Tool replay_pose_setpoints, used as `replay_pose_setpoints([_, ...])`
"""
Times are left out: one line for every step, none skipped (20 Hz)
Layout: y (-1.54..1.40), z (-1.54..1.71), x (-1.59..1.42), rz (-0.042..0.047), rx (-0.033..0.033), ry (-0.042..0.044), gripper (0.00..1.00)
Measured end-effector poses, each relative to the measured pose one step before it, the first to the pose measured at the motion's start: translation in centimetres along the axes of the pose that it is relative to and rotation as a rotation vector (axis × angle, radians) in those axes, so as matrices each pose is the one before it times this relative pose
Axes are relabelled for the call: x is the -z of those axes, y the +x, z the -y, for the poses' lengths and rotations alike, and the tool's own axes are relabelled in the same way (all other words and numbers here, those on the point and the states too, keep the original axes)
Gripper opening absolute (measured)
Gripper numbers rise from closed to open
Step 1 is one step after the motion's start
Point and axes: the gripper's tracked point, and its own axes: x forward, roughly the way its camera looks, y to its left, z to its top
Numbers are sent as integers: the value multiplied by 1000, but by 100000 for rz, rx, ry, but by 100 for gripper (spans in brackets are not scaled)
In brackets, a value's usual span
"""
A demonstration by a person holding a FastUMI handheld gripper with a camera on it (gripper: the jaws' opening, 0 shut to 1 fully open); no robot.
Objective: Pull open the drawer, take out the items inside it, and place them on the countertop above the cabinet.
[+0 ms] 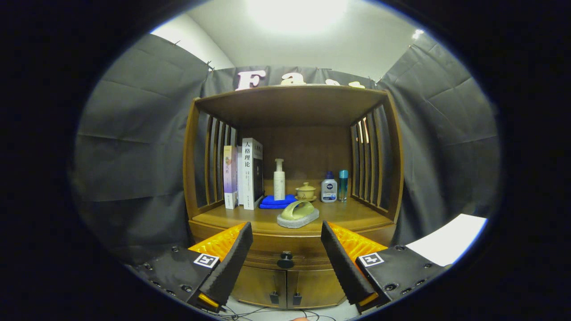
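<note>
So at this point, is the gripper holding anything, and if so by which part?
Nothing is held. The gripper is open, its fingers spread apart with the closed drawer's dark knob between and beyond them, not touched.

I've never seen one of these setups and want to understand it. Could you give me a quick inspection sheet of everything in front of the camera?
Surface: wooden countertop under a slatted shelf top.
Job's things: drawer closed, its dark knob between the fingers and beyond them; contents hidden.
Clutter: upright books, pump bottle on a blue cloth, lidded teacup, two small bottles, green-handled brush at the front.
Grippers: tool open, holding nothing, short of the knob.
Cables: thin wires on the floor below the cabinet doors.
Surroundings: dark cloth walls, white ceiling.
</note>
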Motion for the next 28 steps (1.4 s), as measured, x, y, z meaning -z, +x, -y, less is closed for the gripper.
replay_pose_setpoints([-622,232,-343,275,72,-464,98])
replay_pose_setpoints([-657,238,-289,549,303,-683,98])
replay_pose_setpoints([-520,198,-242,308,243,-199,98])
replay_pose_setpoints([-609,173,-259,698,102,477,98])
replay_pose_setpoints([-542,145,-229,373,63,718,98])
replay_pose_setpoints([-520,165,-148,381,102,460,98])
replay_pose_setpoints([-508,308,-132,398,581,51,98])
replay_pose_setpoints([-530,318,-45,133,613,77,98])
replay_pose_setpoints([-496,148,-2,121,431,34,98])
replay_pose_setpoints([-512,208,111,-24,523,275,98])
replay_pose_setpoints([-420,120,160,-176,203,223,98])
replay_pose_setpoints([-393,129,229,-186,160,288,98])
replay_pose_setpoints([-259,60,302,-294,-53,172,98])
replay_pose_setpoints([-255,69,280,-314,141,306,98])
replay_pose_setpoints([-250,124,423,-536,195,193,98])
replay_pose_setpoints([-169,77,317,-638,55,116,98])
replay_pose_setpoints([-2,-5,237,-518,-108,74,98])
replay_pose_setpoints([-12,47,161,-448,-36,-47,98])
replay_pose_setpoints([7,20,114,-356,-69,-78,98])
replay_pose_setpoints([106,9,37,-105,-53,3,98])
replay_pose_setpoints([1,-44,-35,165,-129,-16,98])
replay_pose_setpoints([-75,-31,-97,440,-64,-156,98])
replay_pose_setpoints([27,-37,-149,438,-107,-492,98])
replay_pose_setpoints([44,-53,-6,356,-150,-466,98])
replay_pose_setpoints([125,-60,-16,-100,-203,-513,98])
replay_pose_setpoints([79,-103,72,-132,-231,-395,98])
replay_pose_setpoints([86,4,-11,-89,-84,-237,98])
replay_pose_setpoints([11,-107,191,-400,-148,-97,98])
